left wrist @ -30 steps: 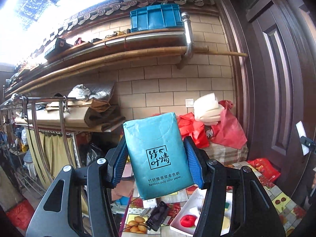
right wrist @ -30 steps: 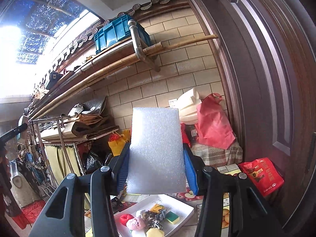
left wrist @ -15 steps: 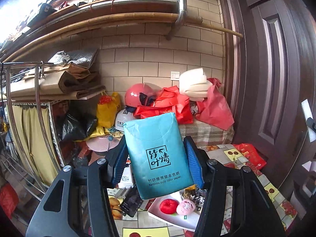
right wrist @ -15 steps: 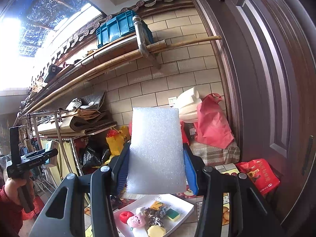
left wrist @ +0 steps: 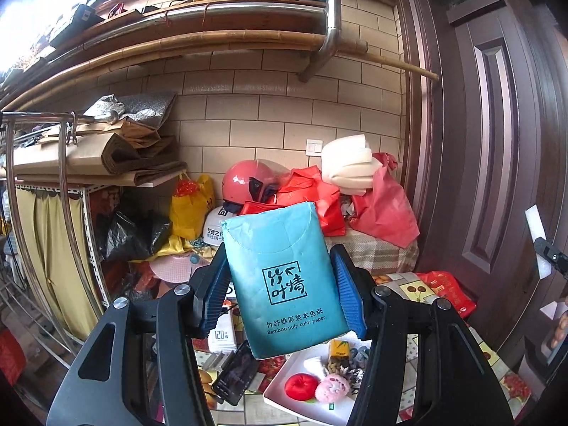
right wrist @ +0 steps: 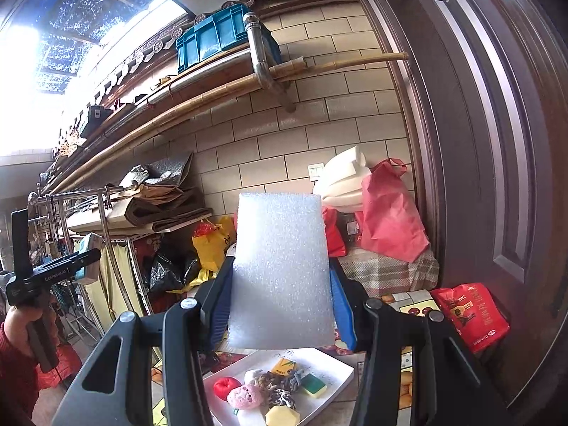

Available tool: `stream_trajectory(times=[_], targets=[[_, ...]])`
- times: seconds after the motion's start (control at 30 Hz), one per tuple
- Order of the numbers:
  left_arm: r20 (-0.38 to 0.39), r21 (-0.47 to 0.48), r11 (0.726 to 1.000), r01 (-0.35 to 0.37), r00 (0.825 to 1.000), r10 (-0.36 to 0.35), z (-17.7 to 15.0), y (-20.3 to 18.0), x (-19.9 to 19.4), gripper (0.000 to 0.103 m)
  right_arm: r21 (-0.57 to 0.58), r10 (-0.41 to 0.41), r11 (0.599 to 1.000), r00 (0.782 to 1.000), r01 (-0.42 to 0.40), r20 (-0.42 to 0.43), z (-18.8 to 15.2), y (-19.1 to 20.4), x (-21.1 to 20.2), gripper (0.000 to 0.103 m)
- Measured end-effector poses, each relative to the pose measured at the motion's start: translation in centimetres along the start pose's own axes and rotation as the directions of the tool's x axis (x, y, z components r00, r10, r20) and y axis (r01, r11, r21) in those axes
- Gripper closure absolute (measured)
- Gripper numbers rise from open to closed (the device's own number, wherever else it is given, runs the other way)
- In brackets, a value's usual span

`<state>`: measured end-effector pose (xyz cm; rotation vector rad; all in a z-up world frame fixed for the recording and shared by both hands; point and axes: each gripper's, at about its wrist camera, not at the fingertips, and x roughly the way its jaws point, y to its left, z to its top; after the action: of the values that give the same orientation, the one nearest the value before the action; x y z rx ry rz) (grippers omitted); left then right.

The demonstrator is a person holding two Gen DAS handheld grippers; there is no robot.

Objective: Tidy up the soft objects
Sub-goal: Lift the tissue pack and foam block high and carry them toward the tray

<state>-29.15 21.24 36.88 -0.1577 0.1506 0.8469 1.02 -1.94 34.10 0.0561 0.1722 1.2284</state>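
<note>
Tissue pack (left wrist: 284,280), teal, printed "Bamboo pulp color paper": clamped upright between the blue pads (left wrist: 349,294) of the left gripper (left wrist: 280,298), held in the air above and just behind the white tray (left wrist: 284,399). Foam block (right wrist: 280,269), white, coarse-celled: clamped likewise between the pads of the right gripper (right wrist: 280,301), upright, over the near end of the same tray (right wrist: 333,365). Change noted: over the last second the left view has tipped down and swung, so the skylight and blue crate have slid toward 12 o'clock, a pink helmet (left wrist: 254,181) has come into sight, and the tray now lies fuller at 6 o'clock; both grips are unchanged, with neither item shifted in its jaws. Judged meaning: the left hand is bringing its pack toward the tray while the right waits close by; nothing released yet. Tray contents, left view: red pincushion-like ball (left wrist: 301,387), pink puff (left wrist: 332,390), small yellow packet, a dark knotted piece, the rest hidden behind the gripper. Right view alone adds: green-and-yellow sponge (right wrist: 314,385) at 5 o'clock of the tray, pale yellow hexagonal piece (right wrist: 282,416), and, at 9 o'clock, the person's hand (right wrist: 21,323) in a red sleeve gripping the left tool's handle. Left view alone adds: a black phone-like device (left wrist: 236,372) beside the tray at 7 o'clock.
</note>
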Motion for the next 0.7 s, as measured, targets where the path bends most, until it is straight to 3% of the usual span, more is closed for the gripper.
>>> stream_trajectory(times=[0.7], targets=[[-0.102,-0.027,0.997,0.074,0.992,-0.076,-1.5,-1.1,7.6,0.047,0.042,0.061,0.998,0.985,-0.055,-0.159,-3.2,-0.6,7.9,0.054]])
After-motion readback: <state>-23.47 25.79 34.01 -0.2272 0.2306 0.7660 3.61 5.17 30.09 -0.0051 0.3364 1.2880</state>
